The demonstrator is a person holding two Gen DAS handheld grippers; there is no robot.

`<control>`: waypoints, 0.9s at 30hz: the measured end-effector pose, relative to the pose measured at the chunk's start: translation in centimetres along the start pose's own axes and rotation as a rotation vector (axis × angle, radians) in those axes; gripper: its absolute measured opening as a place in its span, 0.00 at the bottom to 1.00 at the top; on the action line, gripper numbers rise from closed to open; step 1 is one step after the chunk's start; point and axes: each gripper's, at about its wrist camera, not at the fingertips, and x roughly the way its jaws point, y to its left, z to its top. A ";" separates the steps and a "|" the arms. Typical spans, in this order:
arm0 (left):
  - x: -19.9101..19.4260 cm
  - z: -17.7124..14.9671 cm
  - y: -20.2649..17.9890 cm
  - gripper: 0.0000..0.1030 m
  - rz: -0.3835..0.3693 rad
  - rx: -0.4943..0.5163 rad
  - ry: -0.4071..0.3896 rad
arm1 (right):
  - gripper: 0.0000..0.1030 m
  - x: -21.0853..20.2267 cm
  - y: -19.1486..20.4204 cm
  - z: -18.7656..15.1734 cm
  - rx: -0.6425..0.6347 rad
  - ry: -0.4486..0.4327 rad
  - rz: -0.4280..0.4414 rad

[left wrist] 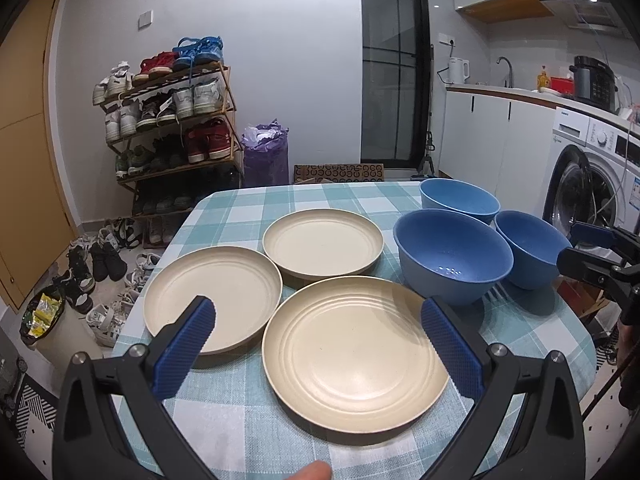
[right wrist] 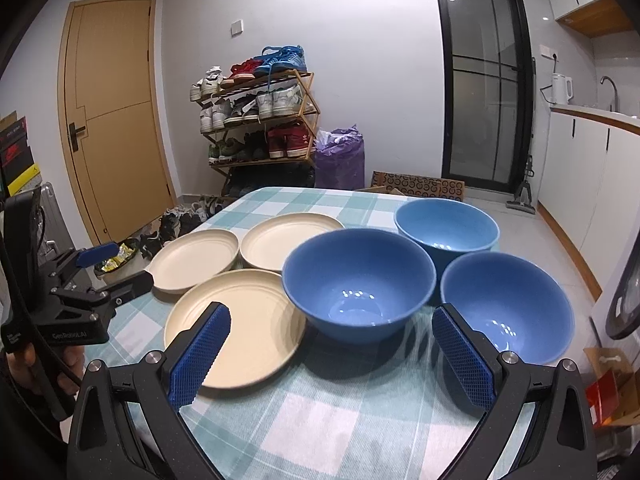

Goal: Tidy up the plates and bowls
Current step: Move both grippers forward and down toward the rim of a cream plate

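Three cream plates lie flat on the checked tablecloth: a near plate (left wrist: 354, 354) (right wrist: 256, 328), a left plate (left wrist: 212, 298) (right wrist: 196, 260) and a far plate (left wrist: 323, 244) (right wrist: 286, 242). Three blue bowls stand upright to their right: a middle bowl (left wrist: 452, 254) (right wrist: 358, 280), a far bowl (left wrist: 460, 200) (right wrist: 446, 226) and a right bowl (left wrist: 528, 246) (right wrist: 508, 304). My left gripper (left wrist: 318, 320) is open and empty, hovering over the near plate. My right gripper (right wrist: 332, 326) is open and empty, in front of the middle bowl.
The table (left wrist: 248, 208) is rounded, with its edges close around the dishes. A shoe rack (left wrist: 172, 120) and loose shoes stand beyond the left edge. A washing machine (left wrist: 592, 176) and kitchen counter lie to the right. The other gripper shows at each view's side (left wrist: 600, 258) (right wrist: 96, 276).
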 end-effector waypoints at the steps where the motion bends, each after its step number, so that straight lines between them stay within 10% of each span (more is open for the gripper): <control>1: 0.2 0.2 0.4 1.00 0.002 -0.015 0.003 | 1.00 0.1 -0.1 0.3 0.003 -0.003 -0.002; 27: 2.9 5.7 5.5 1.00 0.063 -0.117 0.018 | 1.00 1.6 -1.5 10.0 -0.005 -0.053 0.031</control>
